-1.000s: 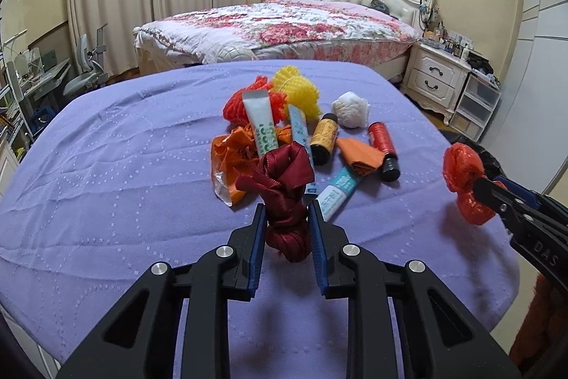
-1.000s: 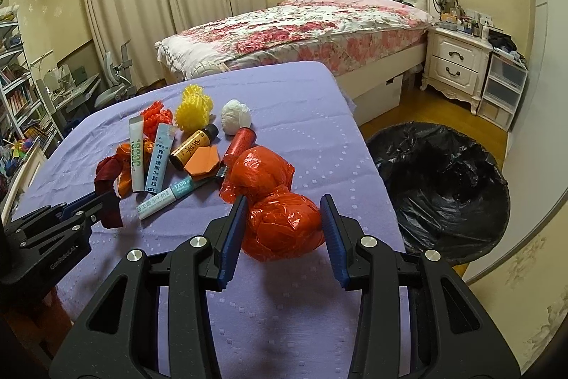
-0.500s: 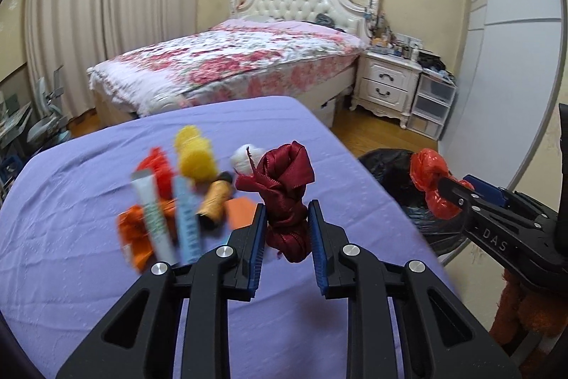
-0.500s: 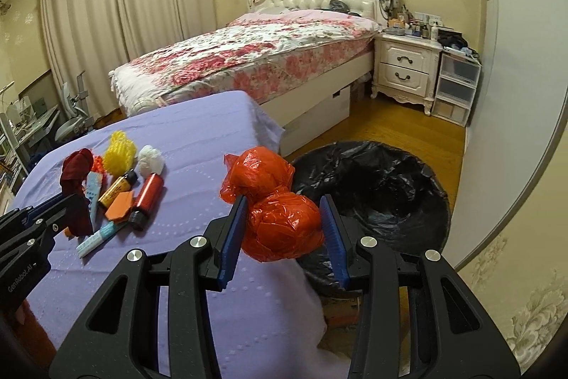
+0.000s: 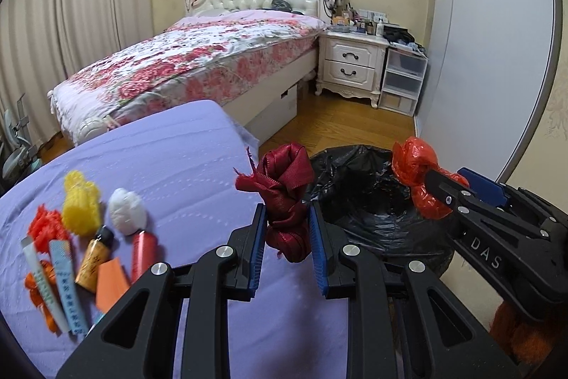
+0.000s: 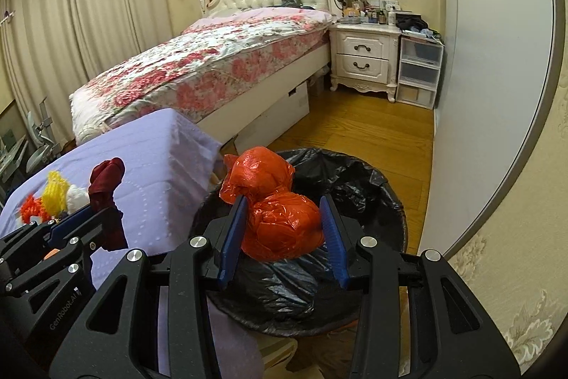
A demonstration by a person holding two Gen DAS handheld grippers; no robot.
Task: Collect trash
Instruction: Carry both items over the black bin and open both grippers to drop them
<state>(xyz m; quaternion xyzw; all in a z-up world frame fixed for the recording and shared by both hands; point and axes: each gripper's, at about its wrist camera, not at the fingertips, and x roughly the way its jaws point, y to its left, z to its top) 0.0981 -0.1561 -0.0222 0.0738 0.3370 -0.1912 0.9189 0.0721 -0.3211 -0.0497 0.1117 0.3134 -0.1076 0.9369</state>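
My left gripper [image 5: 287,219] is shut on a knotted dark red ribbon [image 5: 284,194], held above the right edge of the purple-covered table [image 5: 159,173]. My right gripper [image 6: 282,219] is shut on a crumpled orange-red plastic bag [image 6: 277,212], hanging over the black-lined trash bin [image 6: 358,187] on the floor. In the left wrist view the orange-red plastic bag [image 5: 417,180] and bin [image 5: 369,201] lie to the right. In the right wrist view the dark red ribbon [image 6: 106,180] shows at the left.
On the table lie a yellow mesh ball [image 5: 80,199], a red mesh ball [image 5: 46,226], a white wad [image 5: 126,210], two small bottles [image 5: 94,258], tubes [image 5: 67,283] and an orange scrap [image 5: 110,283]. A bed [image 5: 198,59], nightstand [image 5: 351,66] and plastic drawers [image 5: 403,80] stand behind.
Both grippers have swung right with their loads, away from the pile on the table. The red bag now hangs over the bin and the ribbon has reached the table's right edge.
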